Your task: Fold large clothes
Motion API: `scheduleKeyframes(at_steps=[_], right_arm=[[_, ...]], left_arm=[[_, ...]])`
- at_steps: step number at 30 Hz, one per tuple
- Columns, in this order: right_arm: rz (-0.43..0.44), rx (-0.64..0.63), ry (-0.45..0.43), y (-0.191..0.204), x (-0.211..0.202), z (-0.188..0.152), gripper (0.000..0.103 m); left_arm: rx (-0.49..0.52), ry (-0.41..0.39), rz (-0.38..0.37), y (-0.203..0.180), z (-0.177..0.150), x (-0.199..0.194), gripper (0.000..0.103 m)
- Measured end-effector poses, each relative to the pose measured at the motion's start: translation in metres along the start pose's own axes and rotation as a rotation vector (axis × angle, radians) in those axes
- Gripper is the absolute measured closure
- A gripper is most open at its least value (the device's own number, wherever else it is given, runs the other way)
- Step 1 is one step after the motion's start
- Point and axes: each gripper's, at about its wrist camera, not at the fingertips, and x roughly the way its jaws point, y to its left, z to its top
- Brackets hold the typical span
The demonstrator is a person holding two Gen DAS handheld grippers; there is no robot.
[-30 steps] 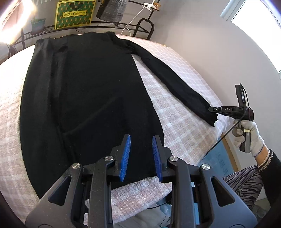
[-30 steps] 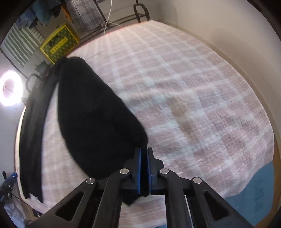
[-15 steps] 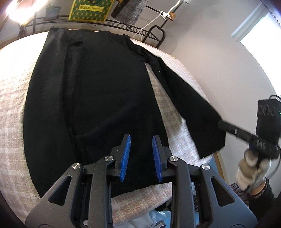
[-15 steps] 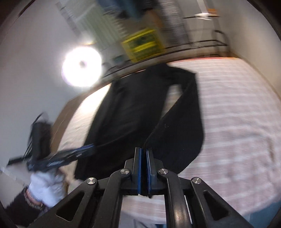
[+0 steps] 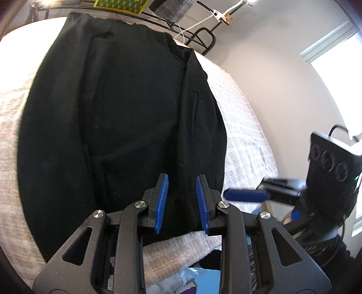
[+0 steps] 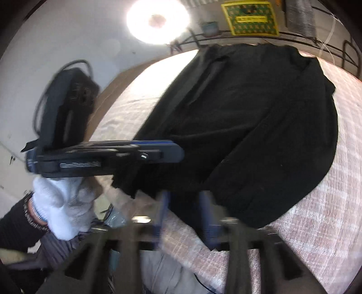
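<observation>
A large black garment [image 5: 135, 117] lies spread over a bed covered with a pink-and-white checked blanket [image 5: 244, 135], its neck end toward the far rail and its hem at the near edge of the bed. The fabric is a dull, matte black knit that takes little light, so its folds show only as faint long creases running from neck to hem. The left sleeve lies folded in along the body, and the right sleeve [image 6: 282, 162] is laid over the right side of the body too (its cuff end sits near the hem, seen best from the right wrist view). The left gripper [image 5: 181, 201] hangs above the hem with its blue fingers [image 5: 161, 201] partly apart and nothing between them. The right gripper [image 6: 184, 212] is blurred; its jaws are opening, and the gap between its fingers looks empty, with the cloth beyond them. A white-gloved hand [image 6: 61, 203] carries the left gripper. A ring lamp [image 6: 157, 19] glares behind the bed.
</observation>
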Motion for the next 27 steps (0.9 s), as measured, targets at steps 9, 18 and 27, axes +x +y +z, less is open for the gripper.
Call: scheduleKeyframes(at_steps=[9,18,27], right_arm=[[-0.118,0.069,-0.104,-0.06,-0.043,0.042,0.06],[-0.26,0.194,-0.169,-0.162,-0.039,0.129,0.054],[-0.432,0.334,-0.148,-0.25,0.01,0.217,0.052]], left_arm=[[0.035,0.099,0.027,-0.011,-0.008,0.037,0.068],[0.072,0.112,0.063,-0.017,-0.015,0.061,0.093],[0.064,0.087,0.002,-0.023,-0.014,0.05,0.097]])
